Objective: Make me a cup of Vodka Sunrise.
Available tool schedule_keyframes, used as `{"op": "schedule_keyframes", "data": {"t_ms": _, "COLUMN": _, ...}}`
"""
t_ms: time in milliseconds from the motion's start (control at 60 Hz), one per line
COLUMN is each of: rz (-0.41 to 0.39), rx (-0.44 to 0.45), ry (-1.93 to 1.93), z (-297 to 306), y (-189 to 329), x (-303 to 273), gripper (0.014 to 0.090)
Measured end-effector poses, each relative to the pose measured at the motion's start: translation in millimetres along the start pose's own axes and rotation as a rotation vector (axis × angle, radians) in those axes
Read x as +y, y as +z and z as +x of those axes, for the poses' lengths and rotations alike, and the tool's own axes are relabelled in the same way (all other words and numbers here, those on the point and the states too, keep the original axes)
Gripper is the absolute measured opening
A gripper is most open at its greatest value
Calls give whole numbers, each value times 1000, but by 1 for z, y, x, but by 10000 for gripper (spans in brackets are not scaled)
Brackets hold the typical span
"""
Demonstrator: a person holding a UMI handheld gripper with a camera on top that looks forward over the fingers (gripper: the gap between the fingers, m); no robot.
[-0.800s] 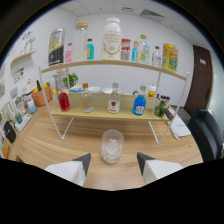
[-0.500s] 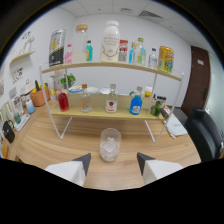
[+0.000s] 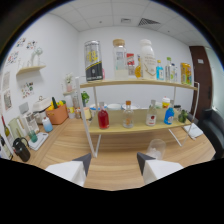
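Note:
My gripper (image 3: 114,167) is open over the wooden table, with nothing between its two white fingers (image 3: 74,171). An empty clear glass (image 3: 156,148) stands on the table just beyond the right finger, in front of the shelf. The lower board of the wooden shelf (image 3: 135,129) carries a bottle of red liquid (image 3: 103,119), a clear bottle with an orange cap (image 3: 128,116), another small clear bottle (image 3: 152,115) and a blue bottle (image 3: 169,114). On the top board stand a tall dark can (image 3: 93,61), a jar (image 3: 119,57), a large white bottle (image 3: 147,59) and several smaller bottles.
Left of the shelf sit an orange pot (image 3: 58,114) and a black jug (image 3: 21,149) beside some small items along the wall. A wall shelf (image 3: 29,69) hangs above them. A dark door (image 3: 205,75) and a black chair (image 3: 216,126) are on the right.
The view has swung left and closer to the shelf. The glass, earlier straight ahead between the fingers, now sits off beyond the right finger. The fingers stay open.

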Motion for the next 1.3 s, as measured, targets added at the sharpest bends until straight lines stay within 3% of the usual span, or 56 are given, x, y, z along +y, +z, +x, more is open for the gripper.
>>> {"op": "schedule_keyframes", "data": {"t_ms": 133, "rz": 60, "rx": 2, "ry": -14, "z": -23, "y": 35, "x": -31, "gripper": 861}}
{"op": "schedule_keyframes", "data": {"t_ms": 317, "rz": 84, "rx": 19, "ry": -17, "z": -34, "y": 88, "x": -54, "gripper": 857}}
{"op": "schedule_keyframes", "data": {"t_ms": 650, "rz": 59, "rx": 26, "ry": -9, "z": -27, "y": 154, "x": -61, "gripper": 834}}
{"op": "schedule_keyframes", "data": {"t_ms": 817, "rz": 37, "rx": 2, "ry": -33, "z": -29, "y": 175, "x": -59, "gripper": 735}}
{"op": "schedule_keyframes", "data": {"t_ms": 967, "rz": 56, "rx": -8, "ry": -66, "z": -31, "y": 186, "x": -62, "gripper": 543}}
{"op": "schedule_keyframes", "data": {"t_ms": 983, "rz": 56, "rx": -11, "ry": -67, "z": -32, "y": 186, "x": -61, "gripper": 474}}
{"op": "schedule_keyframes", "data": {"t_ms": 1000, "rz": 56, "rx": -14, "ry": -67, "z": -32, "y": 187, "x": -61, "gripper": 503}}
{"op": "schedule_keyframes", "data": {"t_ms": 1100, "rz": 74, "rx": -26, "ry": -65, "z": -35, "y": 190, "x": -65, "gripper": 368}}
{"op": "schedule_keyframes", "data": {"t_ms": 1300, "rz": 78, "rx": -30, "ry": -62, "z": -38, "y": 190, "x": -65, "gripper": 353}}
